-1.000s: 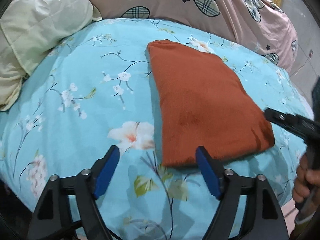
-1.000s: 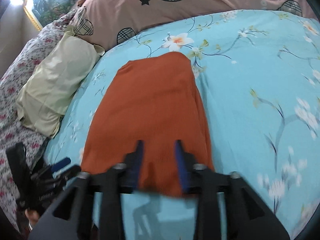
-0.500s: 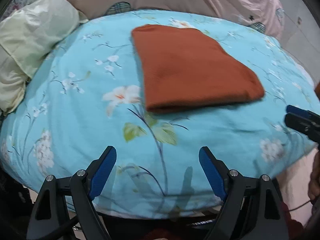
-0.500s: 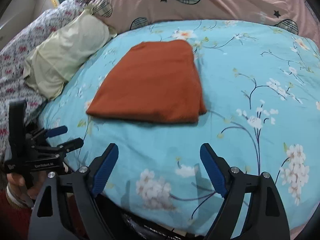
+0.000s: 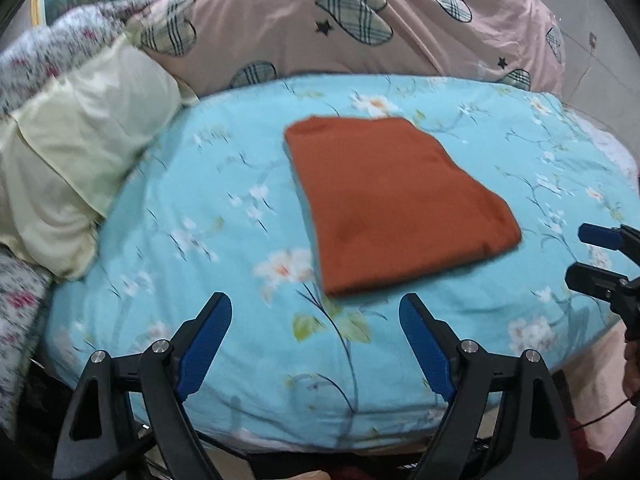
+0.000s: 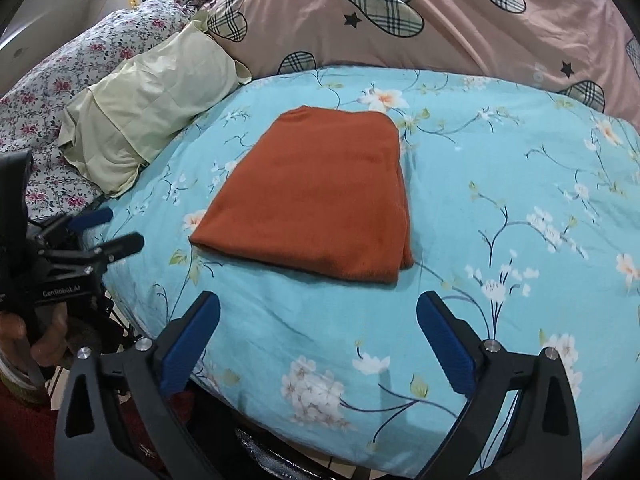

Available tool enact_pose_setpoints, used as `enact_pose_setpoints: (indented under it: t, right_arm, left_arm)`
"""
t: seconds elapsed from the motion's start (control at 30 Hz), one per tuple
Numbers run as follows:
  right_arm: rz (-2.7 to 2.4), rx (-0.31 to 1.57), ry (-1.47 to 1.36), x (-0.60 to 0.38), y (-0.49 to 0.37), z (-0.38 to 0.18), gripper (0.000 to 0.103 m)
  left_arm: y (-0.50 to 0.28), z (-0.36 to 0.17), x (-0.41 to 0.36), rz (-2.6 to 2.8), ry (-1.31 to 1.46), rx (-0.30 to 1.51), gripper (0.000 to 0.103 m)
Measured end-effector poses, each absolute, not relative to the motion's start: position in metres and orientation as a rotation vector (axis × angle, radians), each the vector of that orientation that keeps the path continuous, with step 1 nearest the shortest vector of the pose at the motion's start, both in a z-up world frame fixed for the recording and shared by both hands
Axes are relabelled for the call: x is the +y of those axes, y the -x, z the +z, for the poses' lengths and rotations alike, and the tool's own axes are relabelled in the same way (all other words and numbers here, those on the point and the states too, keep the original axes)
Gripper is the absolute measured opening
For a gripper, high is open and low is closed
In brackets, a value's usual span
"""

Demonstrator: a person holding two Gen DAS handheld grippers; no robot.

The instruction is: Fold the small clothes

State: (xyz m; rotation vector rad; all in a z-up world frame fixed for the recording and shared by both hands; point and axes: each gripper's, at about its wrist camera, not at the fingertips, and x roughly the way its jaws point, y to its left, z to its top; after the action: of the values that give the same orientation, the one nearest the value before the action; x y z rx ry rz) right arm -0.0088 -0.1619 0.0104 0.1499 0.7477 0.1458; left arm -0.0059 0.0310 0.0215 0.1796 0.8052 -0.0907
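Observation:
A rust-orange garment [image 5: 392, 200] lies folded into a flat rectangle on the blue floral bedsheet [image 5: 224, 208]; it also shows in the right wrist view [image 6: 320, 196]. My left gripper [image 5: 316, 344] is open and empty, held back from the garment's near edge. My right gripper [image 6: 318, 344] is open and empty, also held back from the garment near the bed's front edge. The right gripper shows at the right edge of the left wrist view [image 5: 600, 256]. The left gripper shows at the left of the right wrist view [image 6: 96, 232].
A pale yellow pillow [image 5: 80, 152] lies at the left of the bed. A pink quilt with plaid hearts [image 5: 360, 28] is piled along the back. A floral cover [image 6: 52, 92] lies at the far left. The bed's front edge [image 6: 320, 432] is just beneath the grippers.
Both grippers have pulled back from the garment toward the bed's front edge. The right gripper, nearly closed at the garment's edge a second ago, has opened and let go.

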Motion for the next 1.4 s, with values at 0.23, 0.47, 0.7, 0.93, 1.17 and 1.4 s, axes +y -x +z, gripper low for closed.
enact_pose_setpoints:
  t: [0.23,0.47,0.7,0.93,1.17,1.4]
  right_arm:
    - [0.167,0.753,-0.117,-0.158,0.001,0.017,0.102]
    - [0.168,0.796,-0.137,-0.158,-0.01,0.005,0.102]
    - [0.167,0.82,-0.139,-0.158,-0.015,0.001,0.102]
    - [0.17,0.832,-0.142,-0.162,-0.025,0.003,0.102]
    - [0.185,0.829,-0.117,-0.157,-0.036,0.01,0.102]
    - [0.19,0.838,-0.099,-0.156,-0.045,0.011,0.102]
  left_arm:
    - [-0.005,0.03,0.026,-0.05,-0.238,0.783,0.091]
    - [-0.012,0.017,0.022,-0.041,-0.235,0.812,0.091]
    - [-0.018,0.012,0.022,-0.026,-0.248,0.828,0.091]
    - [-0.026,0.011,0.023,-0.017,-0.253,0.842,0.091]
    - [-0.033,0.013,0.022,-0.018,-0.254,0.843,0.091]
    - [-0.043,0.012,0.02,-0.025,-0.258,0.853,0.091]
